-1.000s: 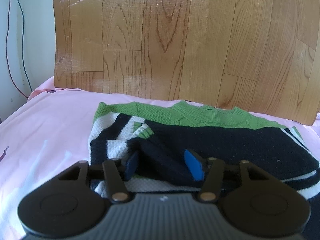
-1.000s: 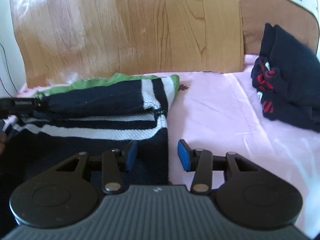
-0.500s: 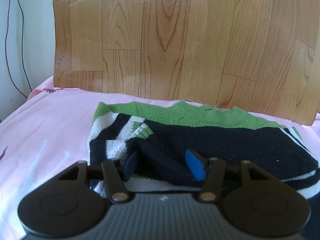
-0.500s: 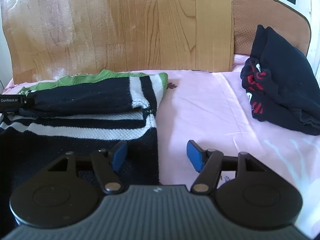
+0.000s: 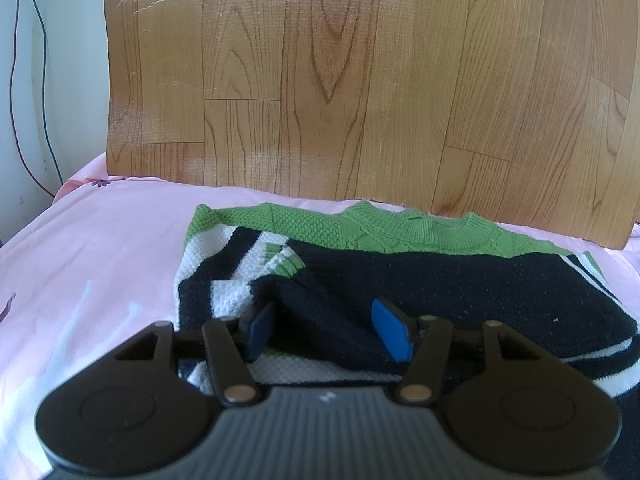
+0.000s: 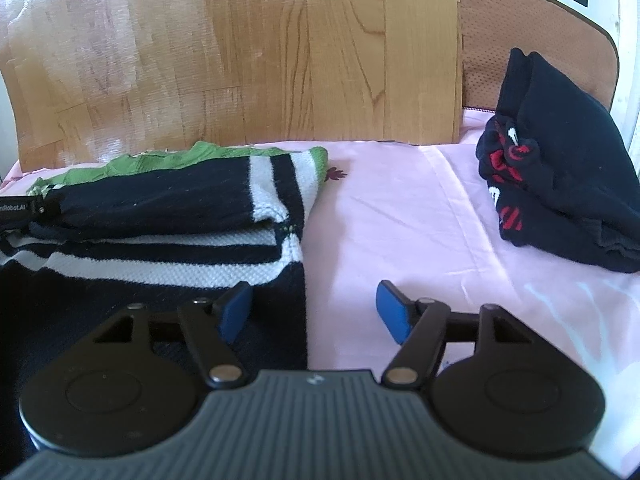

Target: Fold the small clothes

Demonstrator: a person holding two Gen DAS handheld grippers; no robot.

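A small knitted sweater (image 5: pixel 440 280), navy with white stripes and a green collar and shoulders, lies partly folded on the pink bedsheet (image 5: pixel 100 260). My left gripper (image 5: pixel 326 328) is open, its blue pads either side of a folded navy sleeve without pinching it. In the right wrist view the sweater (image 6: pixel 160 208) lies at the left, its right edge folded over. My right gripper (image 6: pixel 314 312) is open wide and empty, straddling the sweater's lower right edge, left pad over the navy hem, right pad over the sheet.
A wood-pattern board (image 5: pixel 340 80) stands behind the bed. A folded dark garment with red and white print (image 6: pixel 552 184) lies at the right on the sheet, before a brown cushion (image 6: pixel 532 40). Cables (image 5: pixel 24 80) hang on the left wall.
My right gripper has opened wider and drawn back slightly, letting go of the sweater's edge. The left gripper has barely moved.
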